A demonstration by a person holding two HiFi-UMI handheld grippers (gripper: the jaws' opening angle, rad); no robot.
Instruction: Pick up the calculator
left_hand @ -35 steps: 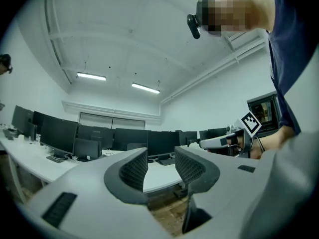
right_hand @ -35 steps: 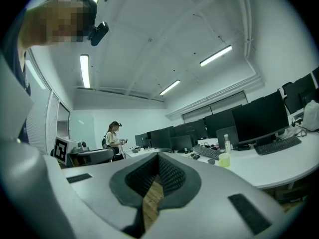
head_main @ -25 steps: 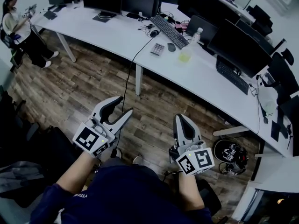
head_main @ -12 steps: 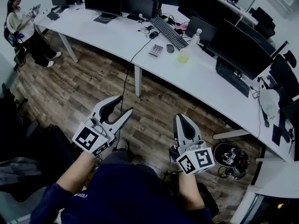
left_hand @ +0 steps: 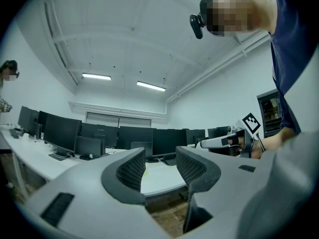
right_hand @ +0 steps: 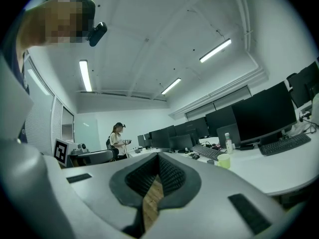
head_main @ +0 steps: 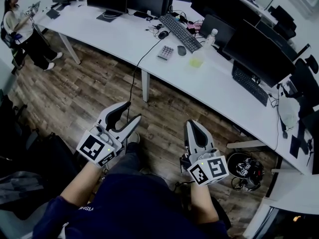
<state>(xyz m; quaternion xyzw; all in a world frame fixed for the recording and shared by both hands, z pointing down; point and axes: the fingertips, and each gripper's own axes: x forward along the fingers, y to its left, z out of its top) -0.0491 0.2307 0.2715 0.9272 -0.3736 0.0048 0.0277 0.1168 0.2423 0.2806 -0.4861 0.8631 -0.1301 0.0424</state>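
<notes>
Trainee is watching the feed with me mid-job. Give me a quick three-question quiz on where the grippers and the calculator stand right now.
1. True or false: the left gripper holds the calculator.
2. What lies closest to the calculator on the white desk? A) a dark mouse B) a stapler C) a book
3. Fill in: the right gripper has its fingers ____.
Key: 1 false: it is open, empty and well short of the desk. 2 A. 3 shut.
</notes>
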